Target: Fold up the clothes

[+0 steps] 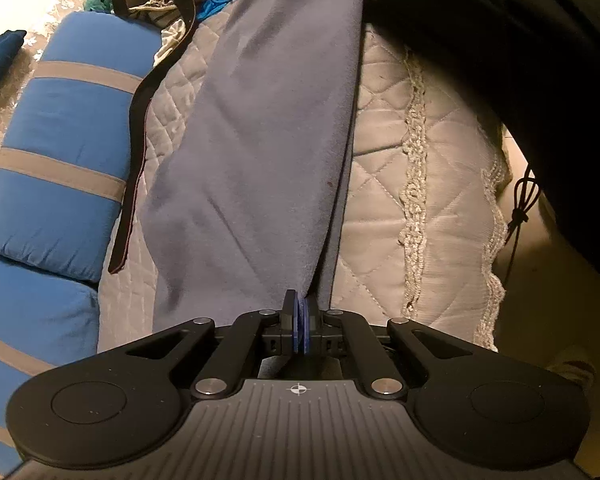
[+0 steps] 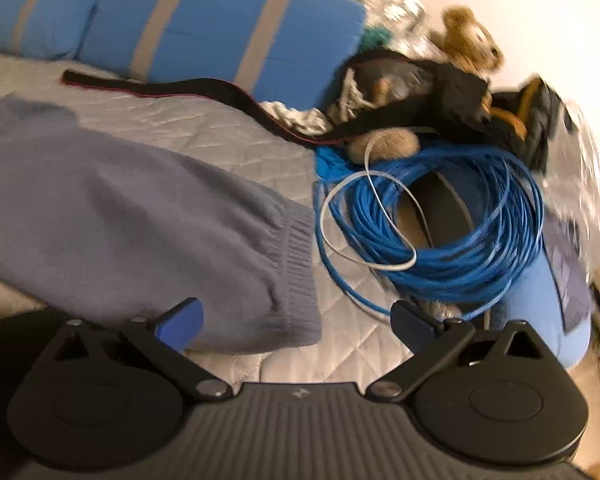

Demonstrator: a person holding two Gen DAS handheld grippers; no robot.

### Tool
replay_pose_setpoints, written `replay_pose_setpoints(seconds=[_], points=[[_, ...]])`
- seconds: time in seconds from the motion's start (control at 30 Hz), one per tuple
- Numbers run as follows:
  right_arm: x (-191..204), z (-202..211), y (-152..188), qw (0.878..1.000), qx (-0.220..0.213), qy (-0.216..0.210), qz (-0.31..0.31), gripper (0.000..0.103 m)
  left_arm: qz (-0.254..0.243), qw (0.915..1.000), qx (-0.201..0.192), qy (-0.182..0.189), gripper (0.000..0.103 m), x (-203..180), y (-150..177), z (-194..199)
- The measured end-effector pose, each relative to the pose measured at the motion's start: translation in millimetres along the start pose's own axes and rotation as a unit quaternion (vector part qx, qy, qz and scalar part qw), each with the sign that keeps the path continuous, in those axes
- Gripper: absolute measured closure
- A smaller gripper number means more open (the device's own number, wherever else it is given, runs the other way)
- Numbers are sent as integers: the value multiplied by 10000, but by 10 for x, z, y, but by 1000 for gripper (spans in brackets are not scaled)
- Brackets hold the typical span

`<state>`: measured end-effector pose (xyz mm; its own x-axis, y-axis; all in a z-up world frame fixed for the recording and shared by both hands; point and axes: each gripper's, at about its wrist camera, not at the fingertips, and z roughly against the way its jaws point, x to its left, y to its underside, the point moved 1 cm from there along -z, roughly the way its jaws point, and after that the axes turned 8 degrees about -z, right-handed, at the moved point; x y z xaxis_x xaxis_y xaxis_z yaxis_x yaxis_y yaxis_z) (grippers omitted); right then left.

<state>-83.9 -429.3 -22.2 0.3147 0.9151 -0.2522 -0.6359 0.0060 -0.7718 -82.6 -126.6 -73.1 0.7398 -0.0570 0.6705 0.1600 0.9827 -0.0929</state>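
Grey-blue sweatpants [image 1: 256,152] lie flat on the quilted bedspread [image 1: 384,184], long axis running straight away from my left gripper [image 1: 301,320] toward the clutter at the far end. In the left wrist view the near end tapers right into my left jaws: they're clamped down on the fabric edge, pads pressed together with cloth pinched between.

The other end is the ribbed cuff [image 2: 296,264], and that's the relation that matters. In the right wrist view the cuff sits between the fingers of my right gripper [image 2: 300,324], slightly toward the blue-padded finger, and just ahead of the tips. Right jaws spread wide, nothing in them, pads not touching cloth as far as I can tell. View is motion-blurred, so exact clearance is unclear.

My read: left has its end, right is the hand nearer the cuff and needs to go forward and down onto it, then bring the two ends together along the long axis.

Snag risk: blue cable coil [image 2: 432,228] lies just beside the cuff on the black-finger side, a loose white strap [image 2: 370,220] looped through it. Close on the cuff only.

Further out: black strap [image 2: 204,90] across the bedspread, blue striped pillows [image 2: 228,28] beyond it, stuffed toy [image 2: 468,36] on the pile.

Containers: none I can make out.
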Motion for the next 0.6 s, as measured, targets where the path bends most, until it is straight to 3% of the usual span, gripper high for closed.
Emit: replay_pose_setpoints(seconds=[0.17,0.2,0.3,0.33,0.47,0.6], points=[[-1,49,-86,9965,-88,-595,-587,0,135,9998,57,142,98,35,-12,-9],[58,76,-106,9963,-136,-677,-514,0,203,9996,59,211,93,64,-17,4],[239,154,-169,9950,-260,-908,-319,0,684,9957,-235,583,56,266,20,137],[305,171,-199,9942,-274,-1002,-285,0,867,9930,-358,720,52,343,37,191],[634,219,-321,9888,-292,-1448,-195,0,1663,9783,-769,969,52,748,195,317],[1023,222,-449,9829,-276,-1815,-162,0,2379,9615,-1073,866,52,1192,427,213]])
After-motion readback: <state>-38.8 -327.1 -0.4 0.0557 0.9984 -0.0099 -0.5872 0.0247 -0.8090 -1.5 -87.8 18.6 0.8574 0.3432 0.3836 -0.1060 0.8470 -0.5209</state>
